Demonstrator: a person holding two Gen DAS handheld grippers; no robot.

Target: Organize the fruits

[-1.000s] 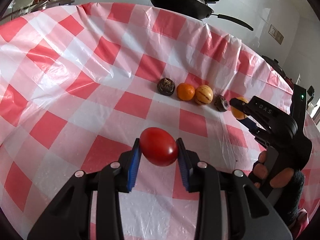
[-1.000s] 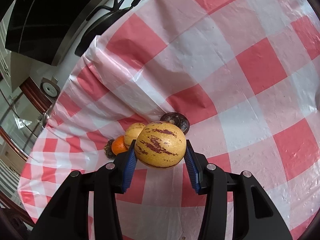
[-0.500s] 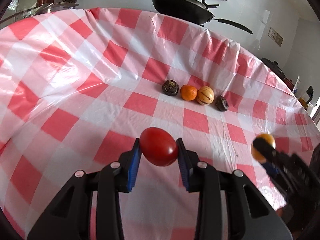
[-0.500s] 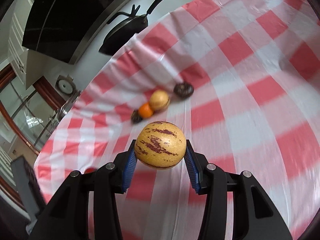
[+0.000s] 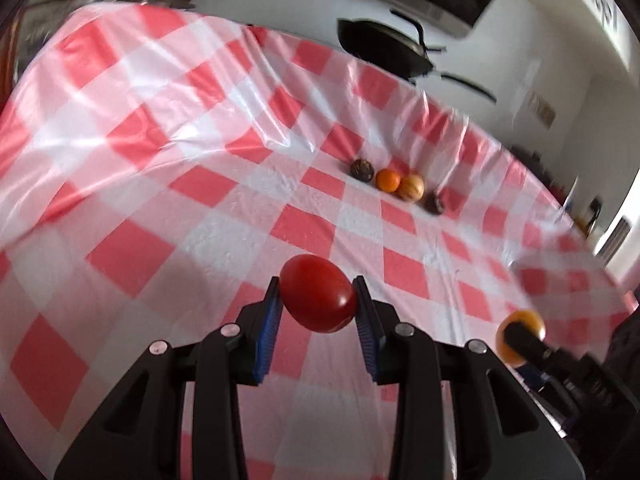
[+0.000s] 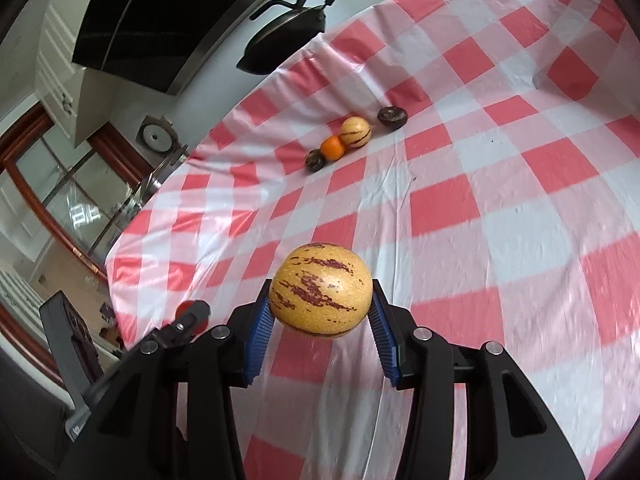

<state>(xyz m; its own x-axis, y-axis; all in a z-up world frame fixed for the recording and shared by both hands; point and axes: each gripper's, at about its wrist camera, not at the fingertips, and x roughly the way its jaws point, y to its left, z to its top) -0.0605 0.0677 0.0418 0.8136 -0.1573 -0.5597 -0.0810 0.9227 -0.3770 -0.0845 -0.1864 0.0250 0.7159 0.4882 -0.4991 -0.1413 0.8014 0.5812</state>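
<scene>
My left gripper (image 5: 318,312) is shut on a red tomato (image 5: 318,293), held above the checked cloth. My right gripper (image 6: 320,310) is shut on a yellow melon with purple stripes (image 6: 321,290); the left wrist view shows that melon (image 5: 520,334) at the lower right. Far across the table lies a row of fruit: a dark fruit (image 5: 362,169), an orange (image 5: 387,180), a second striped melon (image 5: 411,187) and another dark fruit (image 5: 434,204). The right wrist view shows the same row: orange (image 6: 333,148), striped melon (image 6: 356,132), dark fruits (image 6: 315,160) (image 6: 392,117).
A red-and-white checked tablecloth (image 5: 160,184) covers the table. A black wok (image 5: 384,46) with a long handle stands beyond the far edge, also seen as the wok (image 6: 286,34) in the right wrist view. A range hood (image 6: 168,12) hangs above it.
Both grippers have pulled back from the fruit row with their fruit still held; the row now looks smaller and farther away. The right gripper has dropped toward the lower right of the left view.
</scene>
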